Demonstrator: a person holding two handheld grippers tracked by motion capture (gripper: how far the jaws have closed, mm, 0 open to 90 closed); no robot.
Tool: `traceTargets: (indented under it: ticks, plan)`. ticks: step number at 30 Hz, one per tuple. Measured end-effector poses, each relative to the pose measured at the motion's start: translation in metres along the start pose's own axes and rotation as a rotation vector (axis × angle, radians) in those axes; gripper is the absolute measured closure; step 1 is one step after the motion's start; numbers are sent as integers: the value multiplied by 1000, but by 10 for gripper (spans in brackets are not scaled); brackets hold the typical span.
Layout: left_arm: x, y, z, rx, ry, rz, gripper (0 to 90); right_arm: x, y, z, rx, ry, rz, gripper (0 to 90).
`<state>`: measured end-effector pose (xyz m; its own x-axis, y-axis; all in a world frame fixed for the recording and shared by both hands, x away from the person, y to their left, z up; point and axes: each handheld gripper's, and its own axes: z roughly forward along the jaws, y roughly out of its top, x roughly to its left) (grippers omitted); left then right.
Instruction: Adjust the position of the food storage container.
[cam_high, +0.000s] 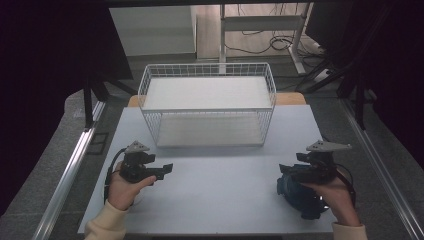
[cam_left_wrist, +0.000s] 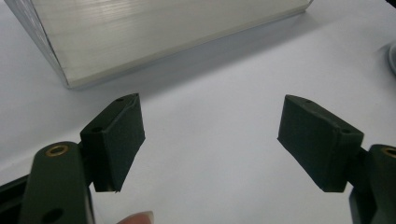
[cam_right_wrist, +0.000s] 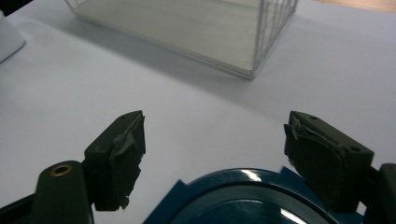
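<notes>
Both grippers' fingers are spread, empty; the right gripper (cam_high: 287, 172) should lower squarely over the blue round object (cam_right_wrist: 243, 200) before pinching.

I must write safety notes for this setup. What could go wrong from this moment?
The right tool hangs open over the blue object, not gripping it; a shallow close on its rounded rim may slip. The wire rack stands near ahead, so either tool could snag its thin wires. The left tool is open with nothing between.
</notes>
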<state>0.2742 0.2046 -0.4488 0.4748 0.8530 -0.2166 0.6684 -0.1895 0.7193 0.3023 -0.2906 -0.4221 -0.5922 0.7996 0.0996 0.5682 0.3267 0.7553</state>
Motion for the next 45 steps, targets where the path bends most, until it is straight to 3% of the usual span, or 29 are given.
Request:
traceTargets:
  ticks: [8,22,33,41,44,45]
  plan:
    - [1,-1,1,7,6,4,215,-11,-4,-8,-1,-39,27,255]
    - [2,-1,5,23,0,10,208,-32,-21,-39,0,-89,119,405]
    - [4,-2,8,30,3,12,206,-45,-38,-51,35,-132,169,527]
    - [3,-1,7,28,5,14,204,-55,-49,-63,41,-161,211,732]
    - [3,-2,7,28,4,12,204,-56,-53,-66,58,-171,210,813]
    - [3,-2,7,28,6,13,204,-57,-57,-68,83,-196,209,863]
